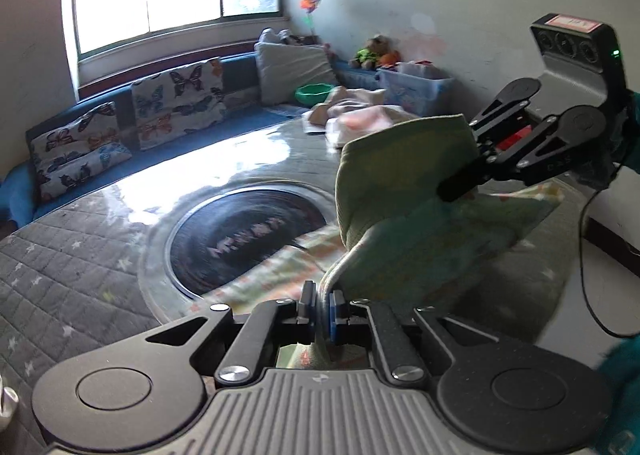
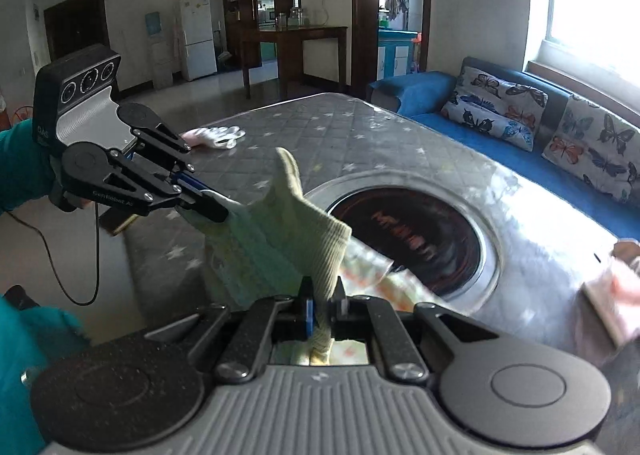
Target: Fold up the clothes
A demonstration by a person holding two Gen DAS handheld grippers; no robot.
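- Pinching the pale green garment in the clamped left gripper
- Gripping its other edge with the closed right gripper, spreading it above the tabletop for folding

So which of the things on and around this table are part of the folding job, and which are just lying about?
Part of the job:
green garment, held up between both grippers
left gripper, jaws shut on it
right gripper, jaws shut on it

Lying about:
white glove on the table
butterfly cushions
green bowl
stuffed toy
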